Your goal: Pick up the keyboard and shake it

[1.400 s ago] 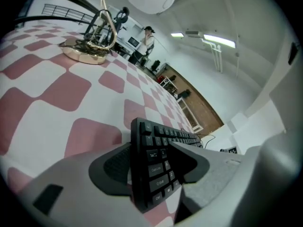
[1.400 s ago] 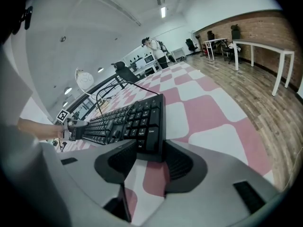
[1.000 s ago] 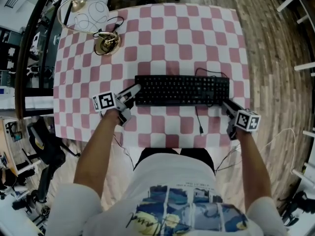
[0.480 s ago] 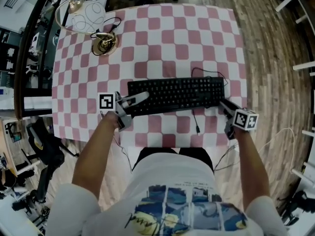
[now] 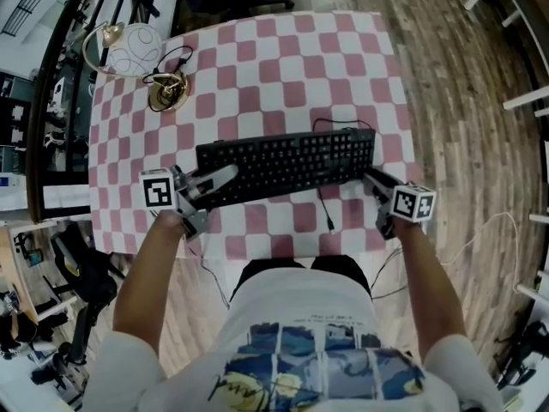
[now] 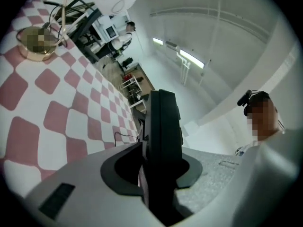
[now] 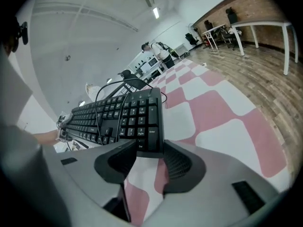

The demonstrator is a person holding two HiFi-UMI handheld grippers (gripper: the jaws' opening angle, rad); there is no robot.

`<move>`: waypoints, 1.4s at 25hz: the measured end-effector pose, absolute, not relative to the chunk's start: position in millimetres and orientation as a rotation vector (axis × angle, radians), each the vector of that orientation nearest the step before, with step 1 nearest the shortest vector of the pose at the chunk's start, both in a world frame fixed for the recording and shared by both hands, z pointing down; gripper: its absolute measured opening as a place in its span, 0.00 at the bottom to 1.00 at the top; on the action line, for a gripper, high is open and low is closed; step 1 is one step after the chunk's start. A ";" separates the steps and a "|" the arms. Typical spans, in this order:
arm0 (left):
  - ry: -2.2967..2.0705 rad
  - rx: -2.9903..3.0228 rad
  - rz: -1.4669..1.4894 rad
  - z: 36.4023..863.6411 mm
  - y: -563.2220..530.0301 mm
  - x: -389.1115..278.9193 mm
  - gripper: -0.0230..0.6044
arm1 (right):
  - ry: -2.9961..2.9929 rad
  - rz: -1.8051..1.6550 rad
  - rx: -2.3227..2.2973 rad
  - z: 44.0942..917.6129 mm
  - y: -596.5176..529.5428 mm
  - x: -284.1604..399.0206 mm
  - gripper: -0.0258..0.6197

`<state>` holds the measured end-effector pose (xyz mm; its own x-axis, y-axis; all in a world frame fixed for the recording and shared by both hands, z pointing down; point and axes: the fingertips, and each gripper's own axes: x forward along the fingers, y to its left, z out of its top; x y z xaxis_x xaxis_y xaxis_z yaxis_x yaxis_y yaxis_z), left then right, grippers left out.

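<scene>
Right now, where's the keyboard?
In the head view the keyboard is over the checkered tablecloth, near side; the left gripper, fingers just closing further, holds its left end, the right gripper its right end.

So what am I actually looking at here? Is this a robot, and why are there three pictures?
There is no robot: a person holds a two-jaw gripper in each hand. The head view looks down from a camera on the person's head. The other two come from cameras riding on each gripper, looking along its jaws. On the checked table are a black keyboard with its cable and a lamp. The left gripper, whose jaws have just been closing, clamps the keyboard's left end. The right gripper clamps the right end.
</scene>
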<state>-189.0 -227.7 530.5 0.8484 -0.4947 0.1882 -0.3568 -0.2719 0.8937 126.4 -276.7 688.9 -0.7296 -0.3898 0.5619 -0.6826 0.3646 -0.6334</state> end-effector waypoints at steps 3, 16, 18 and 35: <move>-0.651 1.974 -0.163 492.3 -227.0 -178.8 0.19 | -2.407 1.318 0.950 670.2 -286.0 126.6 0.31; -1.049 2.417 -0.061 323.6 -212.6 -179.3 0.19 | -2.558 1.019 0.751 602.2 -269.3 146.3 0.23; -1.126 2.472 -0.026 296.4 -196.6 -183.0 0.19 | -2.559 0.982 0.718 594.3 -251.9 144.4 0.23; -1.516 2.722 -0.056 209.2 -168.5 -152.7 0.19 | -2.631 0.688 0.607 564.8 -247.0 156.0 0.15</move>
<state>-152.7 -168.5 209.2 0.5261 -0.8502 -0.0189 -0.8493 -0.5264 0.0396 156.0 -247.0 564.8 -0.8458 -0.3125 0.4324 -0.4841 0.7902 -0.3758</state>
